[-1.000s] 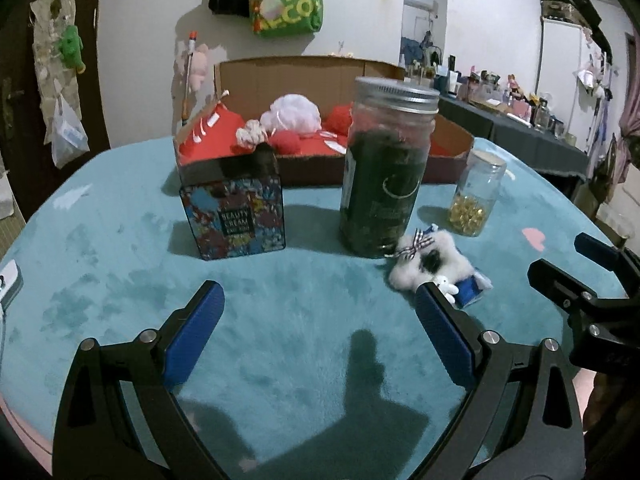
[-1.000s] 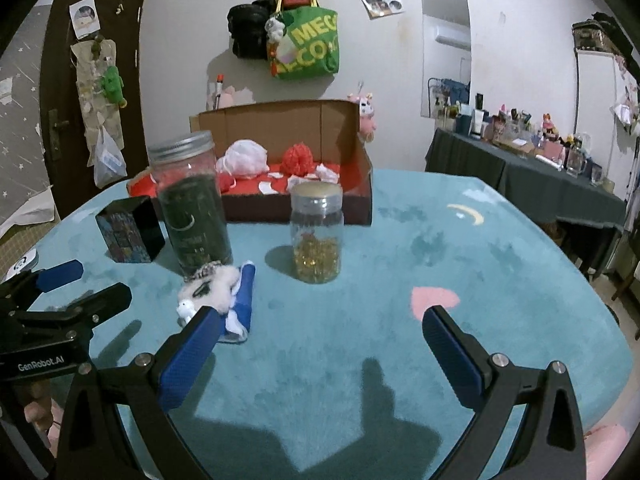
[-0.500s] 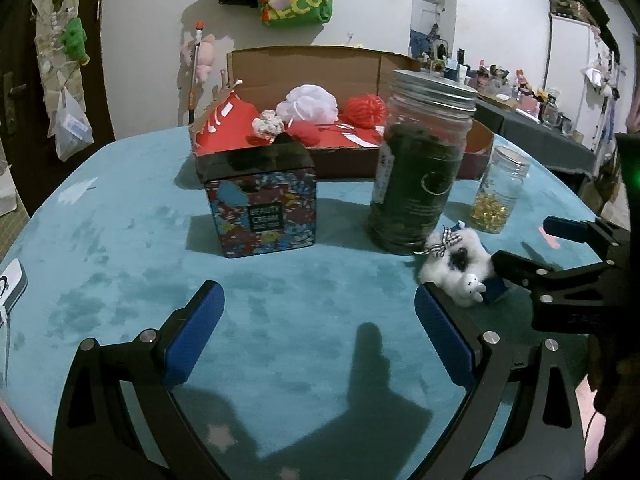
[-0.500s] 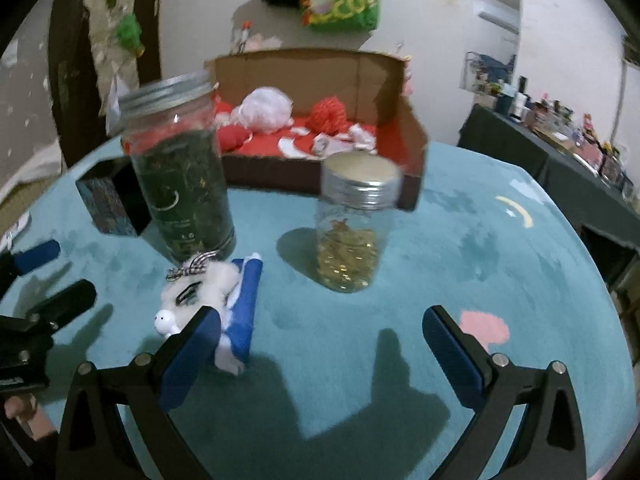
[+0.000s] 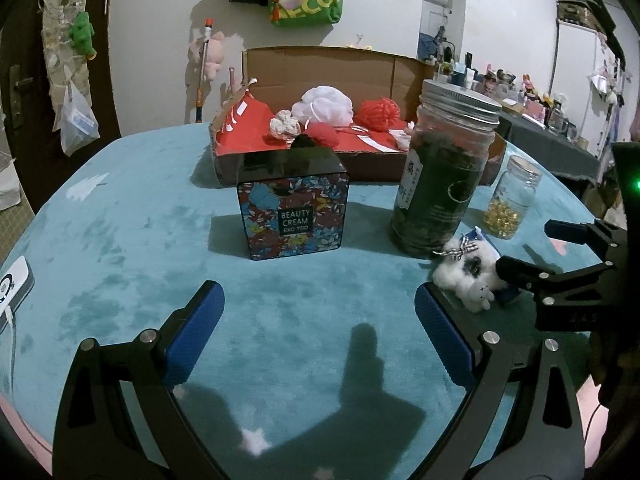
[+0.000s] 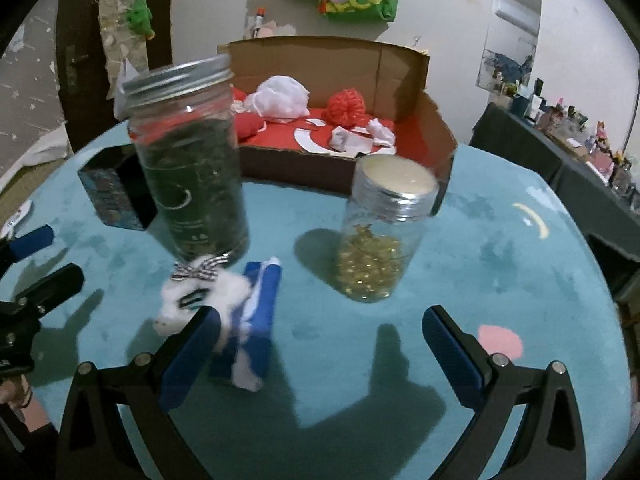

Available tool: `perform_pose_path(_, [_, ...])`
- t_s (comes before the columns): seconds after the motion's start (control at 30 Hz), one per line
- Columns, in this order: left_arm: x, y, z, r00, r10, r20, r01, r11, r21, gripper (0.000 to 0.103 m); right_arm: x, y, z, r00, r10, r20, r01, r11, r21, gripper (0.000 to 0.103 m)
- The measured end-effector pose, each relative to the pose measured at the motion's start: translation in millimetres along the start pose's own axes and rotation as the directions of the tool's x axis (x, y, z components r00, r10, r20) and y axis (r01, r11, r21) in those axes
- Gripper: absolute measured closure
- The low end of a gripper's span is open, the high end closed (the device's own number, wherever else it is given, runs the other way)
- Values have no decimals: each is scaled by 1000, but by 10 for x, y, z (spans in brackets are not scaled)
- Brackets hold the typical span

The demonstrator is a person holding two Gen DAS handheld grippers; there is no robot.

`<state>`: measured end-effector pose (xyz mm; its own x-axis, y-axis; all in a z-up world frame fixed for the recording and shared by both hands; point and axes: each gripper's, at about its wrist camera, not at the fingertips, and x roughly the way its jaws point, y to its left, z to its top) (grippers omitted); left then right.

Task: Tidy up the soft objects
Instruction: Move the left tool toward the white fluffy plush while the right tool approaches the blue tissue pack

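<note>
A small white plush toy [image 6: 200, 300] with a checked bow lies on the teal table beside a blue and white cloth [image 6: 256, 320], in front of the big jar. It also shows in the left wrist view [image 5: 468, 276]. My right gripper [image 6: 320, 344] is open, its left finger [image 6: 192, 344] just in front of the plush; its fingers reach the toy from the right in the left wrist view [image 5: 532, 252]. My left gripper [image 5: 320, 336] is open and empty over bare table. A cardboard box [image 5: 320, 68] with a red lining holds a white pouf [image 5: 324, 106] and red soft things.
A tall jar of dark green stuff [image 6: 188, 168] stands just behind the plush. A small jar of yellow capsules [image 6: 380, 236] stands to its right. A floral tin box [image 5: 292, 208] stands left of the tall jar. A white device [image 5: 12, 288] lies at the left table edge.
My right gripper has moved forward and down toward the plush toy, which now lies at its left finger. My left gripper has moved a little closer to the tin box.
</note>
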<state>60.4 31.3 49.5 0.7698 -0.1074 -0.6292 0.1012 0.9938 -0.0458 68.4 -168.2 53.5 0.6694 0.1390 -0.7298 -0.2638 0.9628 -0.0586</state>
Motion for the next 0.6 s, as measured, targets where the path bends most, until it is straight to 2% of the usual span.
perform_pose_path(0.2, [1, 4, 0, 1000, -5, -3, 5, 1000, 0, 5, 93, 56, 85, 998, -54, -28, 52, 997, -62, 0])
perform_pose_path(0.37, [-4, 33, 6, 1000, -6, -4, 6, 1000, 0, 5, 202, 113, 100, 997, -4, -71, -2, 997, -82, 0])
perform_pose_path(0.6, [-12, 40, 11, 1000, -8, -3, 8, 1000, 0, 5, 145, 274, 63, 992, 103, -76, -112, 987, -119, 1])
